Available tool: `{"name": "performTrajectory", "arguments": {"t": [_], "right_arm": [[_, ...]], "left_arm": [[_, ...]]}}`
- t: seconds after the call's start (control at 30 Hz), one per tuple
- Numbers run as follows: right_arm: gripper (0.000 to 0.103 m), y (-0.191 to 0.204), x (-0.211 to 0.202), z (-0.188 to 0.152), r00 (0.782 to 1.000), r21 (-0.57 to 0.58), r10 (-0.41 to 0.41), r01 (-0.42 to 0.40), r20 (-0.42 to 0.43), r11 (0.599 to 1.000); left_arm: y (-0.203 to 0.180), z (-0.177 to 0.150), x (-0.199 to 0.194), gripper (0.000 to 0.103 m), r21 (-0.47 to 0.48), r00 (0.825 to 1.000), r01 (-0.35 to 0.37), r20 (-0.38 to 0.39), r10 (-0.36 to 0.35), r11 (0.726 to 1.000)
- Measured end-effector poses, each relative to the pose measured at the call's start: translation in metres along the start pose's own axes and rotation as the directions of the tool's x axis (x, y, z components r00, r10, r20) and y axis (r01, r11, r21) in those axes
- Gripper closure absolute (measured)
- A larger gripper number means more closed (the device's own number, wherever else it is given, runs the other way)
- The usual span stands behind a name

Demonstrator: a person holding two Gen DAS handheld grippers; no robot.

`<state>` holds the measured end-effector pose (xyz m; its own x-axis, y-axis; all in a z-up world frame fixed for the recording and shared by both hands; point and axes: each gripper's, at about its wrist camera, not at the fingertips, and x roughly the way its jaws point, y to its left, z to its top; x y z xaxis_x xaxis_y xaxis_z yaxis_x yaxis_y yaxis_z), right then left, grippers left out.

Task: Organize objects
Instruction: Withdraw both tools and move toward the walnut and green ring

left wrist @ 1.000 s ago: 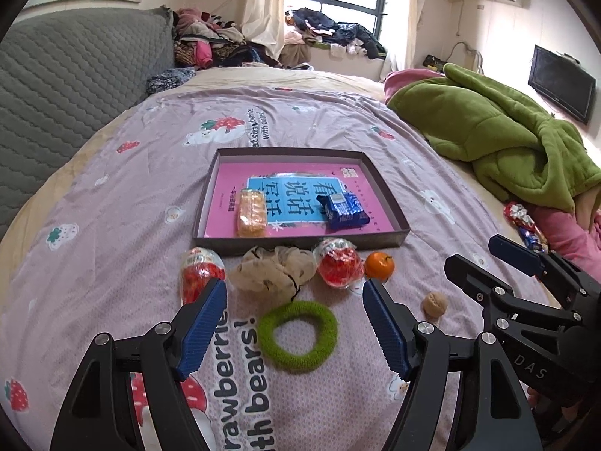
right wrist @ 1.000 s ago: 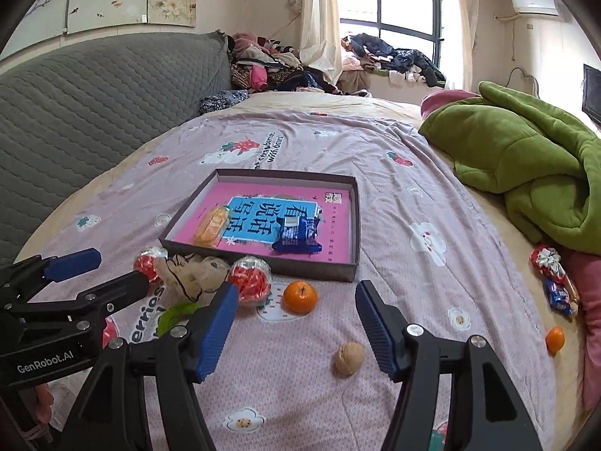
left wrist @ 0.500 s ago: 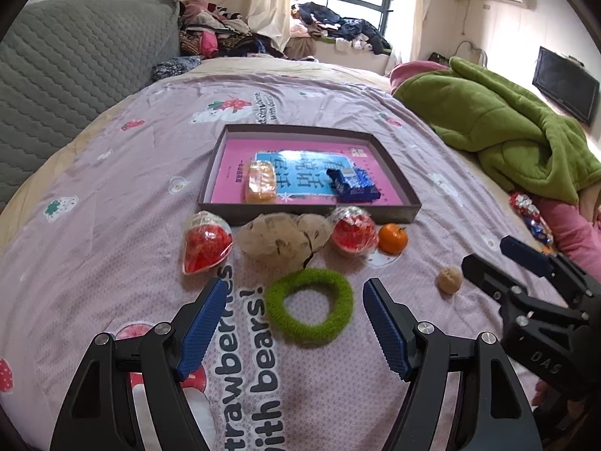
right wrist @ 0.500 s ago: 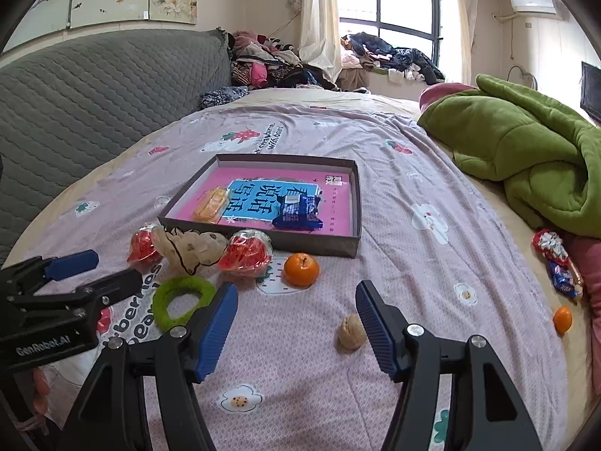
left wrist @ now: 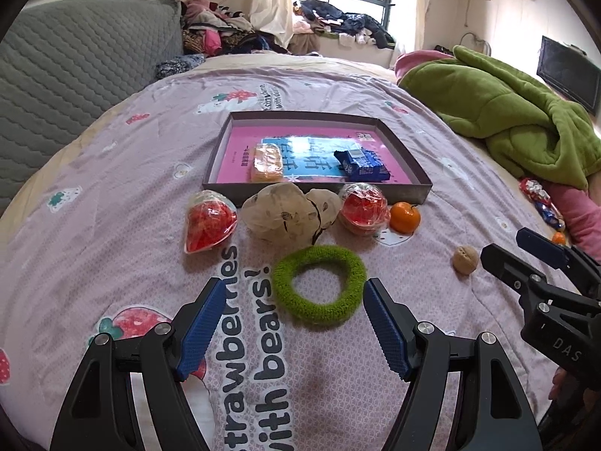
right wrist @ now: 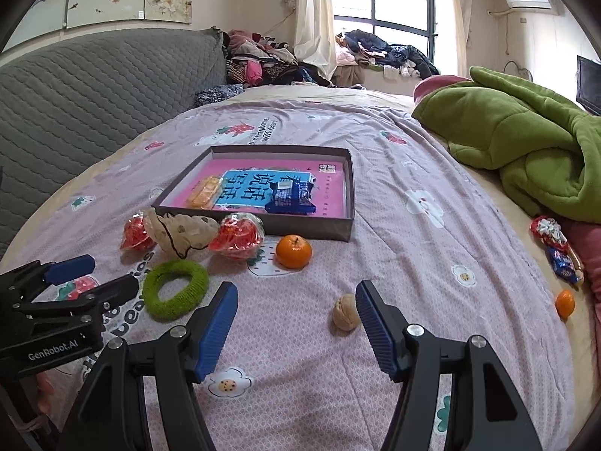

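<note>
A grey box tray [left wrist: 316, 188] [right wrist: 349, 184] lies on the bed, holding a yellow snack pack [left wrist: 267, 157] and a blue snack pack [left wrist: 361, 165]. In front of it lie two red candy bags [left wrist: 208, 221] [left wrist: 363, 208], a beige scrunchie [left wrist: 289, 212], a mandarin [left wrist: 404, 218] [right wrist: 293, 251], a green hair ring [left wrist: 319, 289] [right wrist: 175, 288] and a walnut [left wrist: 465, 260] [right wrist: 345, 312]. My left gripper [left wrist: 291, 306] is open and empty, just short of the green ring. My right gripper [right wrist: 296, 310] is open and empty, the walnut by its right finger.
A green blanket [left wrist: 507, 109] is heaped at the right. Wrapped candies [right wrist: 559, 248] and a small mandarin [right wrist: 564, 303] lie at the bed's right edge. A grey quilted headboard [right wrist: 94, 82] runs along the left. Clothes are piled by the window.
Both grippers have moved forward and lower toward the objects. The green ring now lies close between the left fingertips, and the walnut has come up beside the right finger. Both stayed open.
</note>
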<state>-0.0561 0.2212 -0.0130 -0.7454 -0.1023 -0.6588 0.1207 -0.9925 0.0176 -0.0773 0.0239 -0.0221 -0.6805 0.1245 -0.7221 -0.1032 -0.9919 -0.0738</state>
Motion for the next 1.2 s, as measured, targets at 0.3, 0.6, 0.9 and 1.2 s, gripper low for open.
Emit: {"name": "performTrajectory", "arguments": {"t": [0.3, 0.6, 0.9, 1.2], "right_arm": [[0.038, -0.011, 0.003, -0.008, 1.000, 0.031, -0.004, 0.004, -0.017, 1.000], [0.038, -0.016, 0.012, -0.014, 0.999, 0.050, 0.008, -0.005, -0.043, 0.999], [0.038, -0.023, 0.020, -0.018, 0.999, 0.054, -0.020, 0.022, -0.047, 0.998], [0.038, -0.032, 0.037, -0.024, 0.996, 0.069, -0.045, 0.050, -0.073, 0.996]], "left_arm": [[0.002, -0.008, 0.011, 0.027, -0.018, 0.999, 0.012, -0.034, -0.013, 1.000], [-0.001, -0.011, 0.016, 0.027, -0.021, 0.999, 0.019, -0.049, -0.020, 1.000], [0.004, -0.012, 0.027, 0.027, -0.039, 0.998, 0.020, -0.053, -0.022, 0.999], [0.011, -0.012, 0.042, 0.027, -0.059, 0.998, 0.022, -0.062, -0.025, 0.998]]}}
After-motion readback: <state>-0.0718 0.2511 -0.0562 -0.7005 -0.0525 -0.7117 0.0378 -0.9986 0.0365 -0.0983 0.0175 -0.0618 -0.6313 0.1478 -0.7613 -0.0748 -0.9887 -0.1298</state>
